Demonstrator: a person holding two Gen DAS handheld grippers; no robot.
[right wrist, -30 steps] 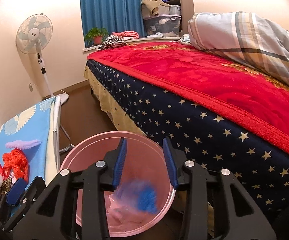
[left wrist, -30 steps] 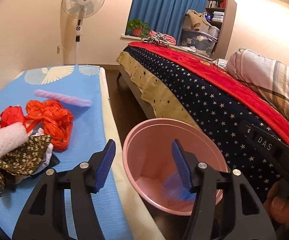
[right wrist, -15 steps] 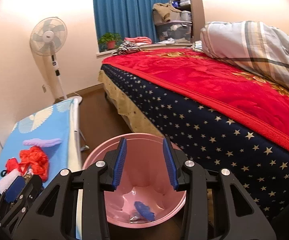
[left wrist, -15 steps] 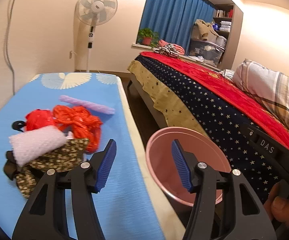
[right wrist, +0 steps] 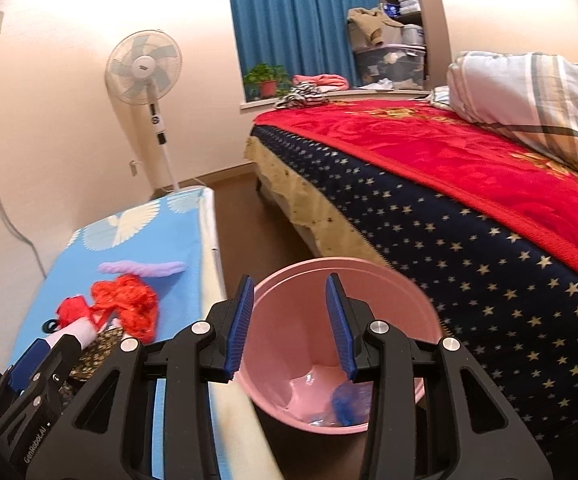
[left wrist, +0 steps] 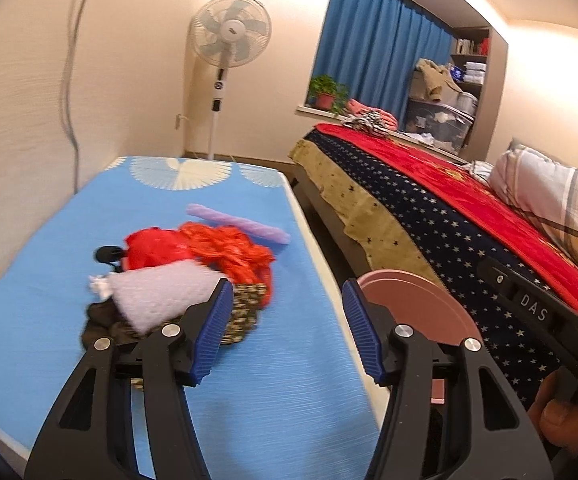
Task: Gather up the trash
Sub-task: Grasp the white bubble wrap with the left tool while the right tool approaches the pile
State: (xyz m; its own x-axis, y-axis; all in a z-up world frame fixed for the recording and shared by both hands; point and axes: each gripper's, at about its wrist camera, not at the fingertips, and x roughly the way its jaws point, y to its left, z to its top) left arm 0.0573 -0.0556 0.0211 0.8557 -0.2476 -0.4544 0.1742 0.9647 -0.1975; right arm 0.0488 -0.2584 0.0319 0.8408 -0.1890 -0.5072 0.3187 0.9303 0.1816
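Observation:
A pile of trash lies on the blue table: a red-orange plastic bag, a white bubble-wrap roll, a dark patterned wrapper and a lilac strip. My left gripper hangs open and empty just right of the pile. On the floor stands a pink bin, with blue trash at its bottom. My right gripper is open and empty over the bin's rim. The left gripper shows at the lower left of the right wrist view.
A bed with a starred navy cover and red blanket runs along the right, close to the bin. A standing fan is by the far wall. A narrow strip of brown floor separates table and bed.
Both grippers swung left and rose a little. The left one went from over the bin to over the table beside the trash pile. A blue piece has settled at the bin's bottom.

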